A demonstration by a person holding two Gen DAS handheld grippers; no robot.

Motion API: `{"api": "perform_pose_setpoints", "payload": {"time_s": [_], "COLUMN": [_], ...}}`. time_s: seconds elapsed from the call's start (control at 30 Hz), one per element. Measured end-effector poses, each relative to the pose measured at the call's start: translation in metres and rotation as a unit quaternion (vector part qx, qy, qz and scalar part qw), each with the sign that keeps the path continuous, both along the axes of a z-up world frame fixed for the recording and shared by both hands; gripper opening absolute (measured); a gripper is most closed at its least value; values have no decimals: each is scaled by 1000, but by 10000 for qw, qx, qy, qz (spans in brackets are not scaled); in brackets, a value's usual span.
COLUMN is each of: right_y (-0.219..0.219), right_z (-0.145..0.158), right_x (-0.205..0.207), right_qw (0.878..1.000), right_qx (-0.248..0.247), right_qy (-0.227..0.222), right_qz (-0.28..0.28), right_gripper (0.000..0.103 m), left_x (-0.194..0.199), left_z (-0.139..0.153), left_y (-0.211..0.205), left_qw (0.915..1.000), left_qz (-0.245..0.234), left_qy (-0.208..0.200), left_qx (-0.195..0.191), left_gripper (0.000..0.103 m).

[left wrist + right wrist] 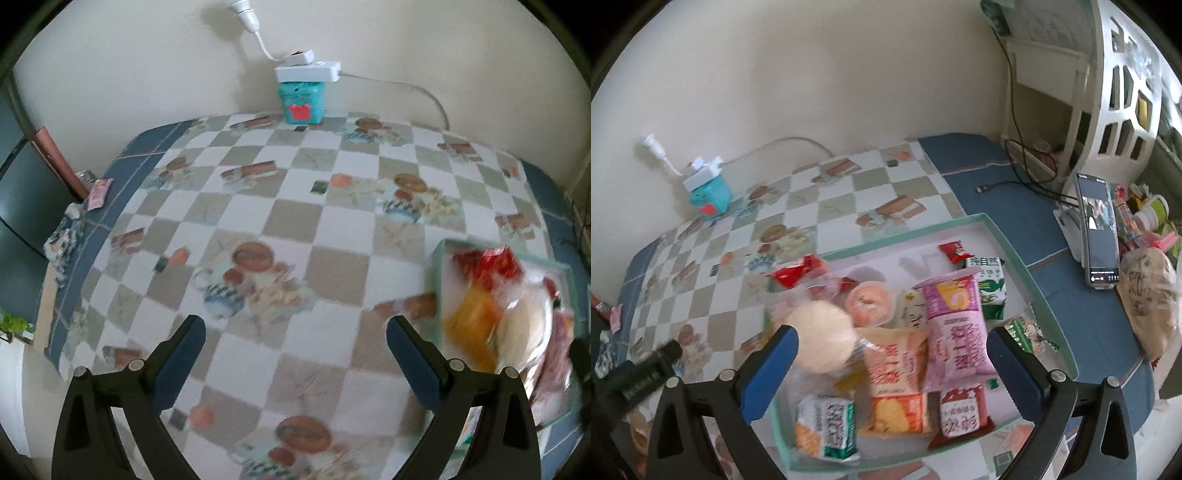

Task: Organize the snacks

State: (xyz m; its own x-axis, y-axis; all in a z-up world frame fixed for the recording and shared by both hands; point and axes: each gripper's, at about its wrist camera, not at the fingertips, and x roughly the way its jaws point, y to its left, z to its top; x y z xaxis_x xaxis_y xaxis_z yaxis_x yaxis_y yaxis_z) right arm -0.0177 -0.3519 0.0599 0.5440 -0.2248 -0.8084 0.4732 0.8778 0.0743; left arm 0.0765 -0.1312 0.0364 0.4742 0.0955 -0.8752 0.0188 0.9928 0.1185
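1. Left wrist view: the left gripper hangs over the checkered tablecloth, jaws spread wide with nothing between them — only printed teapots and cakes show in the gap.
2. At the right edge of the table sits the green-rimmed tray, blurred; a red packet, an orange packet and a pale bun in clear wrap can be made out in it.
3. At the far edge against the wall stands a teal box with a white power strip on top.
4. Right wrist view: the right gripper is over the tray, jaws wide apart and gripping nothing — the snacks lie below them.
5. In the tray: a blurred pale bun just beside the left finger, a pink packet and an orange packet side by side in the middle, a green-and-white cracker pack at the near edge, and a green milk carton toward the far right corner.
6. On the blue border at the table's right edge a phone stands propped upright.
7. At the left edge of this view, the dark tip of the other gripper shows beside the tray.
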Motion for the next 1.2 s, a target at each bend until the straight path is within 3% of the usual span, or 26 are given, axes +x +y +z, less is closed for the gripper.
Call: {"api": "perform_pose_setpoints", "payload": {"time_s": [0.33, 0.5, 0.9, 1.2], "right_y": [54, 66, 94, 95], "right_z": [4, -4, -27, -31], "right_x": [-52, -73, -93, -98], "right_qw": [9984, 9987, 9986, 9988], "right_qx": [-214, 63, 65, 33], "right_qy": [-224, -210, 118, 162], "right_qz": [481, 468, 513, 457], "right_gripper": [103, 103, 103, 103], "left_x": [-49, -68, -102, -101], "left_z": [0, -1, -13, -14], "left_y": [47, 59, 51, 54], "left_qw": [9996, 9985, 9947, 9951], "left_qz": [-170, -294, -692, -595], "left_qy": [-121, -110, -55, -30], "left_qx": [183, 455, 756, 788], "left_gripper": [99, 99, 99, 99]}}
